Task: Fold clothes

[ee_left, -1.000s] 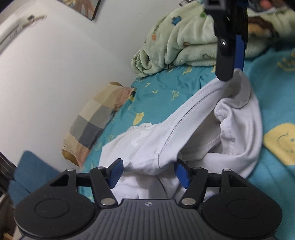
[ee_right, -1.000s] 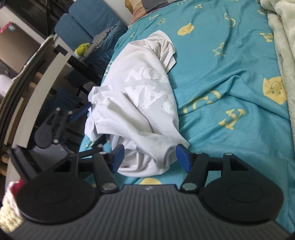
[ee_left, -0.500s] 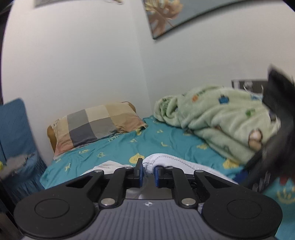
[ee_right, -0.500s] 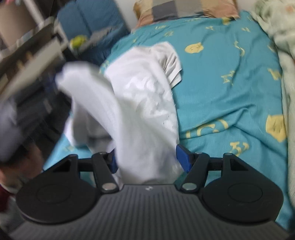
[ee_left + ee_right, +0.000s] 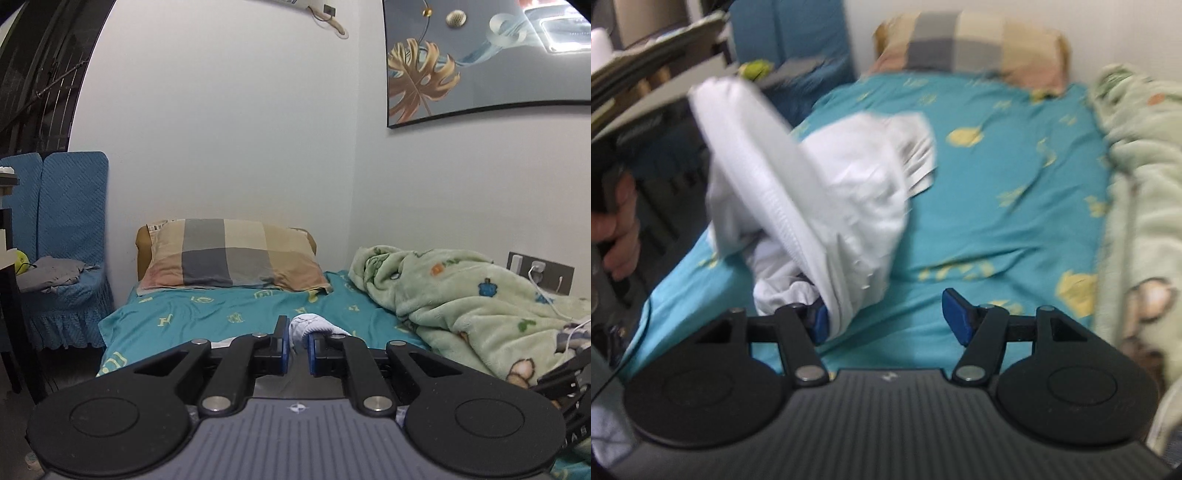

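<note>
Left claw pinches the hem of a white shirt; right claw gapes empty. Light, limp cloth: best gripped at stitched edges.

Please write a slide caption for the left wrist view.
Left gripper jaws shut on white cotton shirt above teal patterned bedsheet.

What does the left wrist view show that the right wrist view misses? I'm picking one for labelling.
Only left wrist: the left gripper shut on a bunch of the white shirt, plus the wall picture.
Only right wrist: the open right gripper, the shirt's lifted body, and a hand.
Both: checked pillow, teal sheet, green blanket.
</note>
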Available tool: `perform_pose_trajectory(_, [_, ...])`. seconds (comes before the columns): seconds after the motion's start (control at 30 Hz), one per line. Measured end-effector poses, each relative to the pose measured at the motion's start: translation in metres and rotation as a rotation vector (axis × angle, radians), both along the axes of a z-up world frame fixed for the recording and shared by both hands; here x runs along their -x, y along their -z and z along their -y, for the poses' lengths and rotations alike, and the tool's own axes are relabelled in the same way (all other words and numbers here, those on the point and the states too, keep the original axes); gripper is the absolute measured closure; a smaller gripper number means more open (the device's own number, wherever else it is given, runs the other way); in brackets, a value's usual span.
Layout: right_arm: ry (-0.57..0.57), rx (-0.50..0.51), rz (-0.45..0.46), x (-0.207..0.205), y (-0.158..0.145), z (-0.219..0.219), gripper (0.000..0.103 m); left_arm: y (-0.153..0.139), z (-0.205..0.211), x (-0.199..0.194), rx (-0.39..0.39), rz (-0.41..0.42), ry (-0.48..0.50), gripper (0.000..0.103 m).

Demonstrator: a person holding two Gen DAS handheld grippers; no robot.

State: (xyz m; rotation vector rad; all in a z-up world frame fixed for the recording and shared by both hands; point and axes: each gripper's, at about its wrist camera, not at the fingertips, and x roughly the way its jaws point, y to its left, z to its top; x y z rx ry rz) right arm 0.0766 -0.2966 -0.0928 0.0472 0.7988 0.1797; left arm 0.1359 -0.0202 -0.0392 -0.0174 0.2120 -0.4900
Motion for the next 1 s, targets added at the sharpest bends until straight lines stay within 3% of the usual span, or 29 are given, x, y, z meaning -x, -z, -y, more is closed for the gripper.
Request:
perform_pose_trajectory(0.17, [0.048,-0.098,0.06,0.023,-0.008,0.006,0.039,0.002,0.001,0.0,0.043,-0.029,0.005,0.093])
perform_pose_trajectory(0.27, [0.053,-0.056,0.092,0.038,-0.008,-0.018,0.039,0.004,0.001,-0.004,0.058,-0.049,0.003,0.093])
perform_pose_trajectory(0.4, [0.159,0.049,0.216,0.07,-0.013,-0.056,0.04,0.008,-0.002,-0.006,0.078,-0.075,0.0,0.093])
perform_pose_trajectory(0.47, [0.166,0.046,0.254,0.083,-0.012,-0.07,0.039,0.009,-0.004,-0.008,0.085,-0.084,-0.003,0.093])
perform_pose_trajectory(0.57, [0.126,0.023,0.24,0.088,-0.005,-0.09,0.04,0.01,-0.007,-0.011,0.093,-0.093,-0.011,0.093])
perform_pose_trajectory(0.7, [0.113,-0.079,0.138,0.083,0.01,-0.109,0.04,0.011,-0.012,-0.017,0.107,-0.107,-0.022,0.093])
perform_pose_trajectory(0.77, [0.065,-0.065,0.096,0.081,0.02,-0.124,0.04,0.01,-0.016,-0.018,0.118,-0.112,-0.028,0.093])
perform_pose_trajectory(0.9, [0.016,-0.06,0.044,0.073,0.036,-0.142,0.047,0.008,-0.02,-0.02,0.129,-0.116,-0.032,0.093])
perform_pose_trajectory(1.0, [0.001,-0.02,0.038,0.066,0.049,-0.151,0.06,0.009,-0.02,-0.021,0.124,-0.115,-0.037,0.093])
